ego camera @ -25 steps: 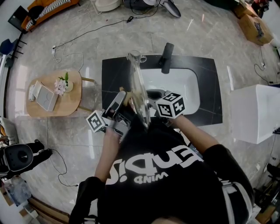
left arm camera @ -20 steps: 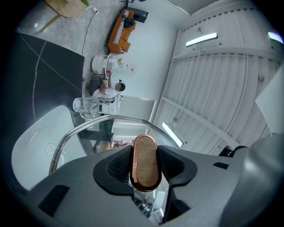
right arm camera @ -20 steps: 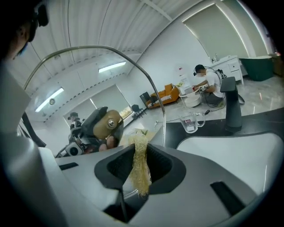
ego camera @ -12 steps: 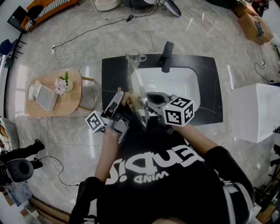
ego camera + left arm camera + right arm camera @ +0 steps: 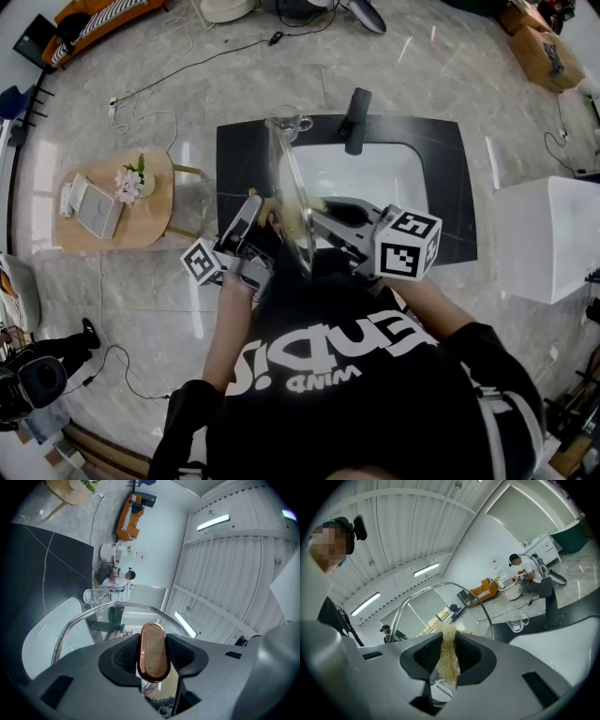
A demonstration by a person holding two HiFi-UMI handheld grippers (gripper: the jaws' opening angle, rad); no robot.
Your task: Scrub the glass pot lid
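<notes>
Lid handle (image 5: 153, 654) between left gripper (image 5: 154, 645) fingers (image 5: 117, 657), scrubber (image 5: 447, 663) in right gripper (image 5: 447, 652)

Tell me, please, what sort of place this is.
Probably a studio mock-up, not a home kitchen: a freestanding black counter with white sink on open marble floor, cables trailing across it.

White "WIND" on the black shirt (image 5: 356, 412) (upside down); larger letters unclear

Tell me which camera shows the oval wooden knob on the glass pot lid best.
The left gripper view: the copper-rimmed oval wooden knob sits centred, clamped in the jaws of the left gripper. The head view shows the glass pot lid edge-on, with the knob barely visible. The right gripper view shows only the lid's metal rim.
</notes>
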